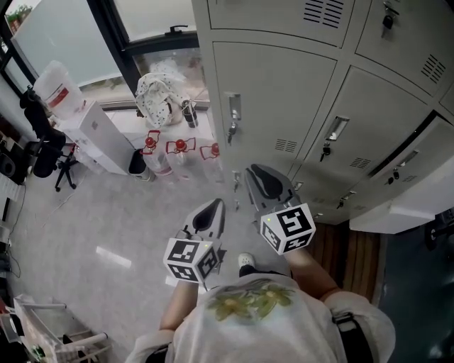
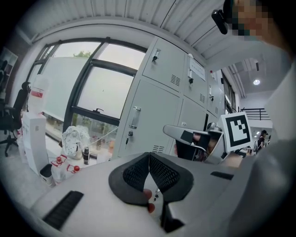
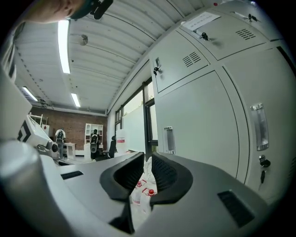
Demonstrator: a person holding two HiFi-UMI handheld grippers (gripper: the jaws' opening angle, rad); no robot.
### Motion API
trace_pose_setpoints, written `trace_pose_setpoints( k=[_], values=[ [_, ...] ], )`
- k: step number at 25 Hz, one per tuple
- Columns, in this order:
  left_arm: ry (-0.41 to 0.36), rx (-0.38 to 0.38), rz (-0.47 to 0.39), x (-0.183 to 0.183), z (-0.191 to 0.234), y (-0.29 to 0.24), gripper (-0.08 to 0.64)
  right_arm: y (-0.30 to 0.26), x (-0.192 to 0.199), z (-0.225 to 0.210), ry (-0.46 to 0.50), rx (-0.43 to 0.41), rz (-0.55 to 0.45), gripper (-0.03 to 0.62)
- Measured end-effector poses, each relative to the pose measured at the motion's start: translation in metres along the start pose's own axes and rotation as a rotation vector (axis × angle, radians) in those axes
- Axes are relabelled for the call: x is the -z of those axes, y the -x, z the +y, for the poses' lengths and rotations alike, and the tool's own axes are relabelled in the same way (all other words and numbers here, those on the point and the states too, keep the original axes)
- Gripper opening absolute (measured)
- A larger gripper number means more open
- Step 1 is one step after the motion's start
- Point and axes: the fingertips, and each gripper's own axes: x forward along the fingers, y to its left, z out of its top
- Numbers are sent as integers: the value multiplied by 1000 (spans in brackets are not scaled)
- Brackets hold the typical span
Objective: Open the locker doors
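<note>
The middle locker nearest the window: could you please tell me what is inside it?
Its door is shut, so the contents are hidden. Only the handle, the lock and vent slots show.

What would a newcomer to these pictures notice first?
The grey lockers fill the head view's upper right. Below them, the left tongs and right tongs point toward them, holding nothing. Red-capped bottles stand on the floor by the window.
</note>
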Motion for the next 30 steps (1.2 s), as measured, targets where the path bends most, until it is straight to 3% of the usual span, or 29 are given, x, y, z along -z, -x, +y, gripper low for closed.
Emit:
trace_pose_setpoints(
  k=[9,30],
  values=[
    [10,-36,-21,-17,33,-29,31,-54,-3,-19,14,-22,8,107],
    [36,-80,-9,-30,77,-71,31,-136,2,-55,-31,13,1,132]
  ],
)
